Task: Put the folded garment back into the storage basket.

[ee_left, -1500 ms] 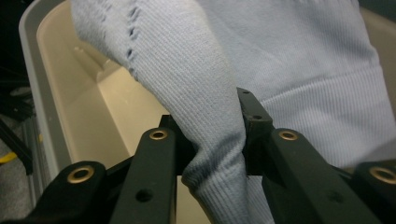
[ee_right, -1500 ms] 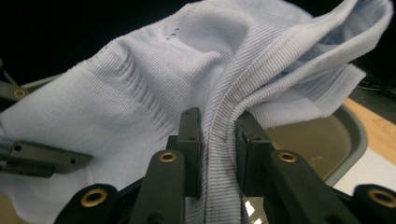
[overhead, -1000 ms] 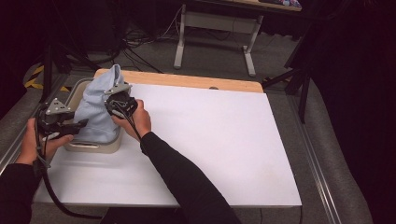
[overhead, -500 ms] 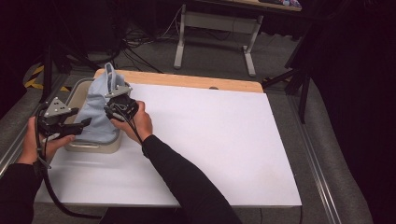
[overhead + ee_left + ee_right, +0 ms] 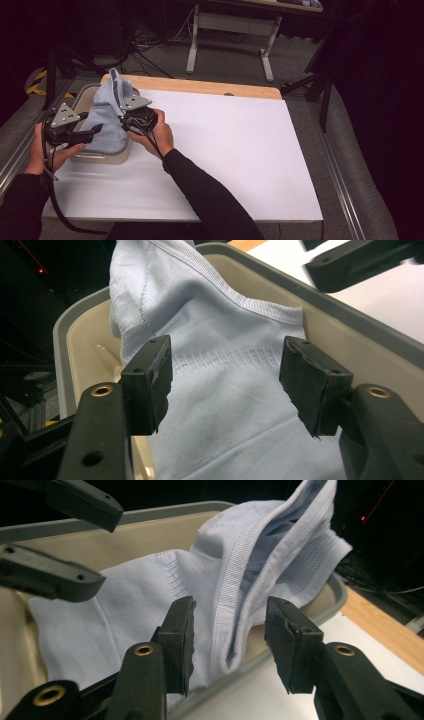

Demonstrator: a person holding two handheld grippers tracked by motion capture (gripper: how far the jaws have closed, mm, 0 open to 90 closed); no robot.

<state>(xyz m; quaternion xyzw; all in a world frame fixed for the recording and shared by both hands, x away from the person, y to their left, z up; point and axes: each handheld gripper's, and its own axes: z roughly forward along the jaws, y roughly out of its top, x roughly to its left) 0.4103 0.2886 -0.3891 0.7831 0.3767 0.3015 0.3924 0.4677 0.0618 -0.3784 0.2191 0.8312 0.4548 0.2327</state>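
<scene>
Both sets of jaws have just been opening. My right gripper now stands apart around a ribbed hem fold of the pale blue garment, pads clear of the cloth. My left gripper is open too, the cloth lying beyond its pads, not pinched. Compared with a second ago, the right gripper has drawn slightly back toward the white table. I read this as a release: the garment is let go into the grey tub. It sits just ahead of both grippers, its peak standing above the rim; whether anything lies under it I can't tell.
</scene>
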